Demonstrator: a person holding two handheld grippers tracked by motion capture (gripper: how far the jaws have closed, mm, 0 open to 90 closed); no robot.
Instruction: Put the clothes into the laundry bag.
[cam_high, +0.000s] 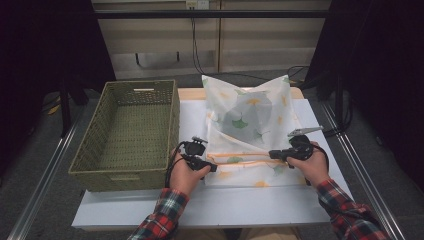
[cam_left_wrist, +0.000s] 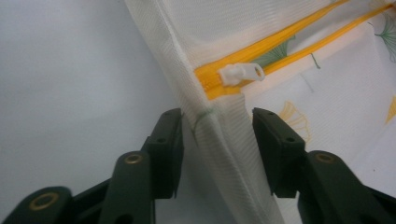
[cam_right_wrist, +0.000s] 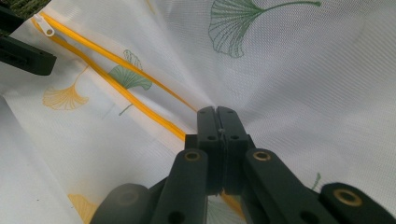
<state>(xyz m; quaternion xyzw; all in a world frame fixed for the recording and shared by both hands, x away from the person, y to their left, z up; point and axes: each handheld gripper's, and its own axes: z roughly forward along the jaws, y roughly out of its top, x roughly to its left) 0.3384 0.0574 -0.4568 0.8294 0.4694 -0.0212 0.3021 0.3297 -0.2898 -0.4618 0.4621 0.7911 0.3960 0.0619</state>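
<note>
- A woven basket (cam_high: 127, 134) stands on the left part of the table (cam_high: 200, 205), reaching over its left edge; the inside looks bare.
- The left gripper (cam_high: 209, 165) lies just right of the basket's near right corner, at the left end of the pillowcase's near edge.
- In the left gripper view its jaws stand partly apart, one on each side of the raised corner fold of the pillowcase (cam_left_wrist: 219, 140); the fabric sits between the pads, which do not clearly press on it.
- Just beyond those jaws, the white zipper pull (cam_left_wrist: 240, 73) sits at the end of the orange zipper (cam_left_wrist: 280, 44).
- The white leaf-print pillowcase (cam_high: 250, 130), with a pillow inside, lies in the middle of the table, its far end over the far edge.
- The right gripper (cam_high: 274, 154) is at the right end of the zipper, near the table's right edge.
- In the right gripper view its jaws are pressed together, pinching the fabric beside the zipper (cam_right_wrist: 140, 100).
</note>
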